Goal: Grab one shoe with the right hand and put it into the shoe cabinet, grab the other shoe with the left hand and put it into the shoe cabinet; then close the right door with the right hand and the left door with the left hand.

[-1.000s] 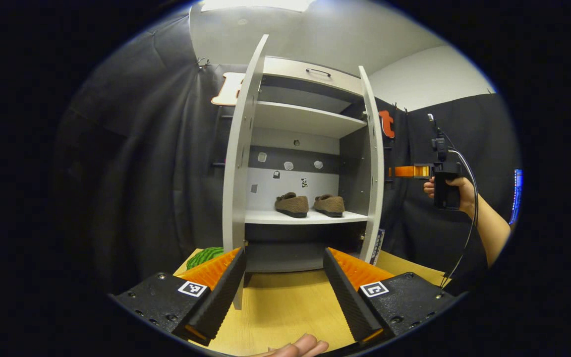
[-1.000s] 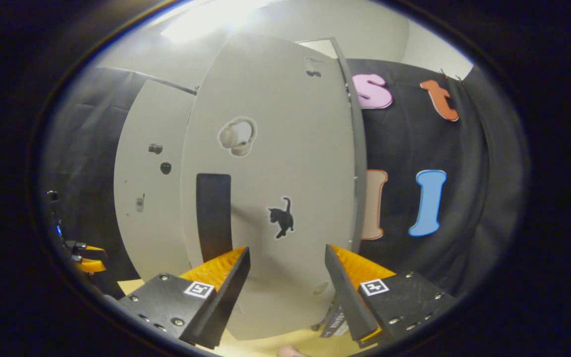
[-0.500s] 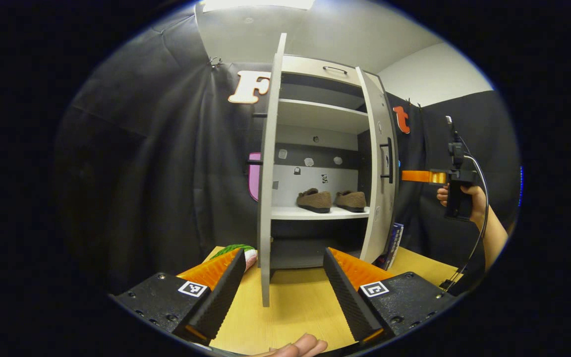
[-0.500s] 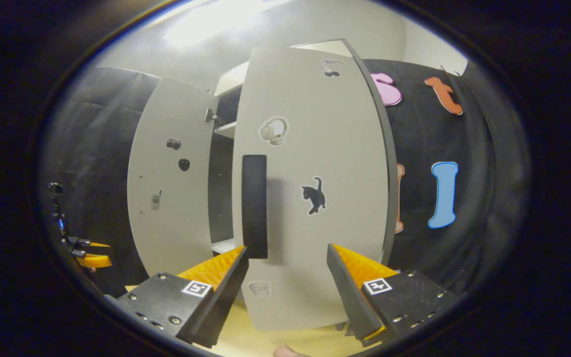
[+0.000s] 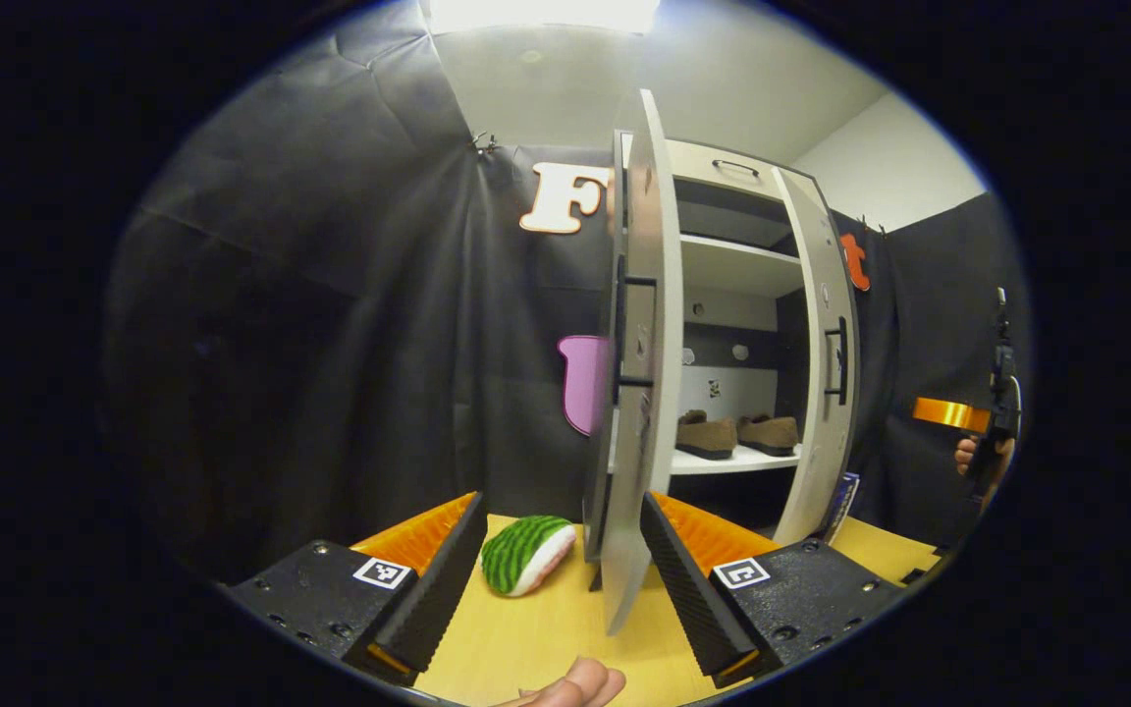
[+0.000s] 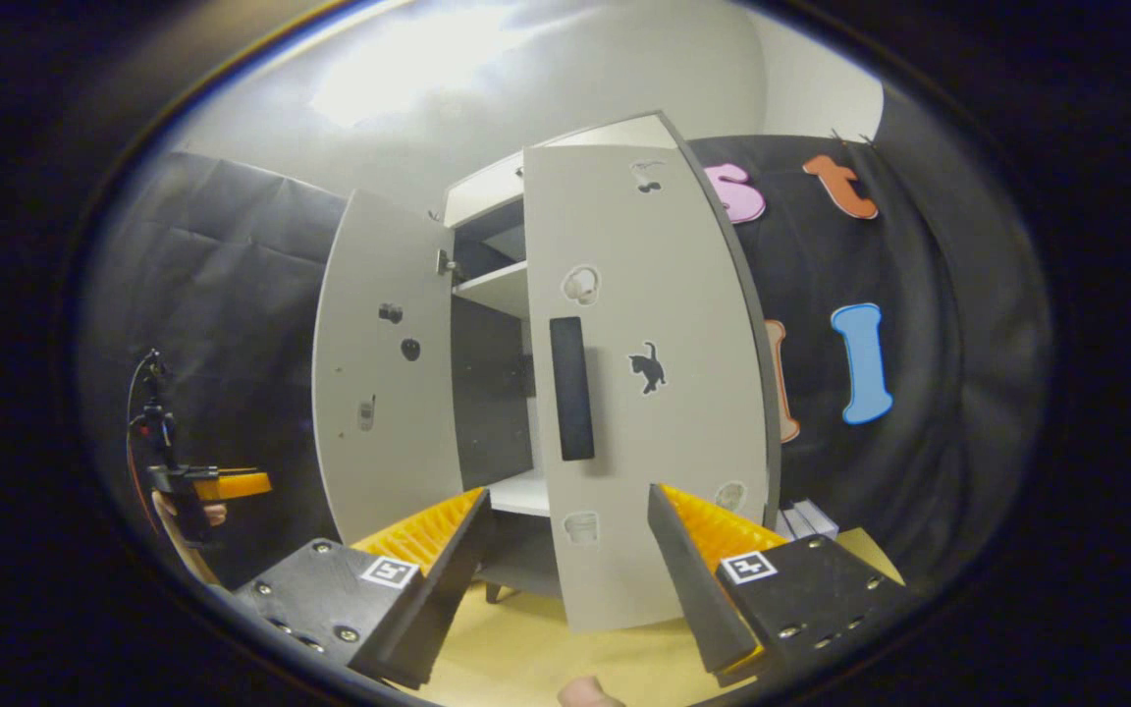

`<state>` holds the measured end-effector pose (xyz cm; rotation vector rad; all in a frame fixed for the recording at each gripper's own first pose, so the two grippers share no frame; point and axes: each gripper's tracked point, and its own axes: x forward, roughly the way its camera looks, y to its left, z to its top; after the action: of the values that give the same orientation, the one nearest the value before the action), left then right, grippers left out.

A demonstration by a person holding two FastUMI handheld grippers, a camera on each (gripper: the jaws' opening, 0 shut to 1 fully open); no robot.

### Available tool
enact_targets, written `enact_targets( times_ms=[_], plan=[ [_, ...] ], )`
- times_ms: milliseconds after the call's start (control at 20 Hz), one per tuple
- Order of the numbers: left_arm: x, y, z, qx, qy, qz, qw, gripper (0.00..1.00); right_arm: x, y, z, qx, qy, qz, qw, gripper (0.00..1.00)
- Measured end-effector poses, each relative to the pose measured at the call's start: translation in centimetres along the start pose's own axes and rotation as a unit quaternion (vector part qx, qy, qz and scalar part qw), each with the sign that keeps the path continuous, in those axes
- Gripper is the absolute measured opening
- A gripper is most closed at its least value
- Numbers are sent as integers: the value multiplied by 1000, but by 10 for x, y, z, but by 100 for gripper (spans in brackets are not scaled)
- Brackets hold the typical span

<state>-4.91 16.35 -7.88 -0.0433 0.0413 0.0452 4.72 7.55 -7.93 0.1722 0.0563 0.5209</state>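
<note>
The shoe cabinet (image 5: 723, 324) stands on the yellow surface (image 5: 546, 628), its left door (image 5: 634, 363) and right door (image 6: 644, 393) both ajar. Two brown shoes (image 5: 734, 434) sit on a shelf inside. Left gripper (image 5: 562, 570) and right gripper (image 6: 570, 579) are spread apart, holding nothing.

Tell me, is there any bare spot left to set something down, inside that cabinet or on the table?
The upper shelf looks bare. The lower shelf holds both shoes, with some bare board in front of them. On the table, free wood lies between the watermelon toy and the left door. The gap between the doors is narrow.
</note>
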Motion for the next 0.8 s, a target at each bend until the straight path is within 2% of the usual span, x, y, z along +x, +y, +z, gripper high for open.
enact_targets(
  times_ms=[50, 100, 150, 200, 250, 300, 400, 550, 650, 700, 800],
  plan=[
    [4, 4, 5, 0, -1, -5, 1000, 93, -8, 3, -4, -5, -2, -10, 1000, 96],
    [9, 7, 13, 0, -6, -14, 1000, 96, -20, 2, -6, -14, -4, -28, 1000, 96],
    [14, 11, 20, -2, -9, -22, 1000, 94, -29, -1, -10, -23, -2, -49, 999, 93],
    [20, 18, 23, -7, -10, -21, 1000, 96, -40, -7, -16, -30, 4, -75, 997, 92],
    [24, 29, 27, -14, -9, -14, 1000, 93, -51, -8, -20, -35, 8, -96, 995, 96],
    [30, 43, 31, -23, -6, -7, 1000, 96, -62, -8, -22, -36, 8, -107, 994, 96],
    [44, 62, 41, -30, -7, 6, 1000, 96, -79, -2, -31, -17, 11, -113, 993, 96],
    [66, 76, 63, -26, -22, 1, 999, 93, -96, -1, -39, 13, 11, -120, 993, 94],
    [86, 78, 69, -25, -15, 0, 1000, 95, -103, -3, -42, 11, 16, -129, 992, 96],
    [95, 73, 71, -22, -8, -8, 1000, 93, -104, -3, -41, 8, 16, -132, 991, 96],
    [115, 63, 75, -10, 2, -14, 1000, 96, -107, 0, -42, -1, 19, -131, 991, 93]
  ],
)
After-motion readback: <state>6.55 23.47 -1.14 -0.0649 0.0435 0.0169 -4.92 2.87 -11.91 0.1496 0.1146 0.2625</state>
